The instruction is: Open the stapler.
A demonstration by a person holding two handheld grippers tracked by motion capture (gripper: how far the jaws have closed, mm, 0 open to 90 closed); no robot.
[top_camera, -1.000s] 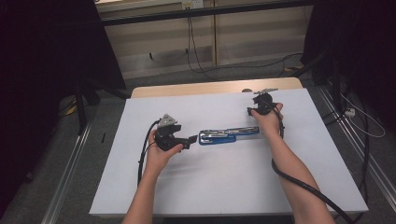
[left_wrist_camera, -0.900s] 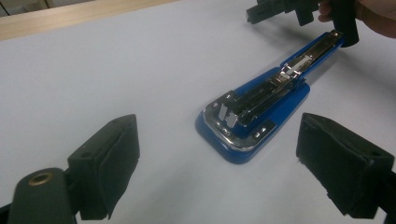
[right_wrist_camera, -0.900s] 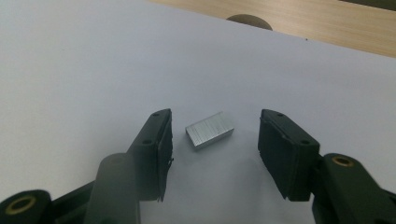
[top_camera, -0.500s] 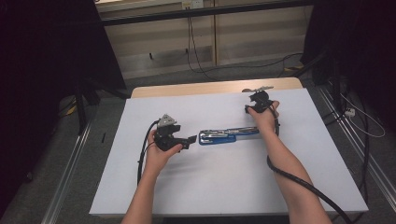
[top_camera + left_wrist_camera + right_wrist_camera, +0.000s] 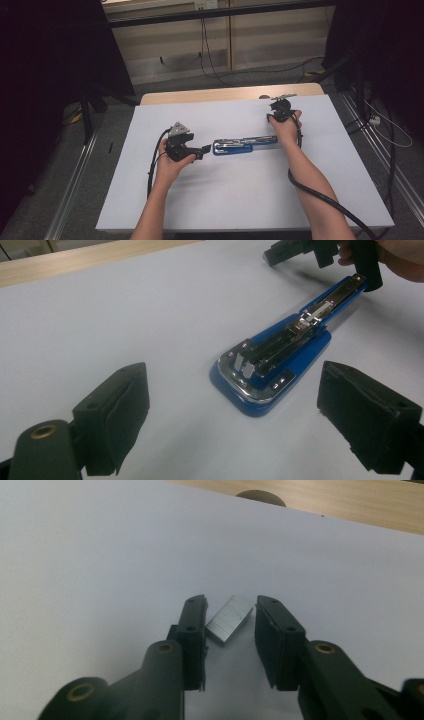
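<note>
A blue stapler [image 5: 245,145] lies flipped open on the white tabletop, its metal staple channel [image 5: 280,355] exposed. My left gripper [image 5: 206,150] lies open at the stapler's wide left end. In the left gripper view its jaws [image 5: 235,377] stand wide on either side of that end without touching it. My right gripper [image 5: 281,106] is past the stapler's far right tip and points at the table's back edge. Its jaws [image 5: 230,605] have just been closing around a small silver strip of staples [image 5: 228,624]. The strip lies slantwise on the table between them, and the pads do not clamp it.
The white sheet [image 5: 225,200] covers most of the table, with a bare wooden strip [image 5: 225,94] at the back. A dark round spot [image 5: 260,497] sits in that wood. A black cable [image 5: 320,195] trails from each gripper towards the person. Dark floor and rails surround the table.
</note>
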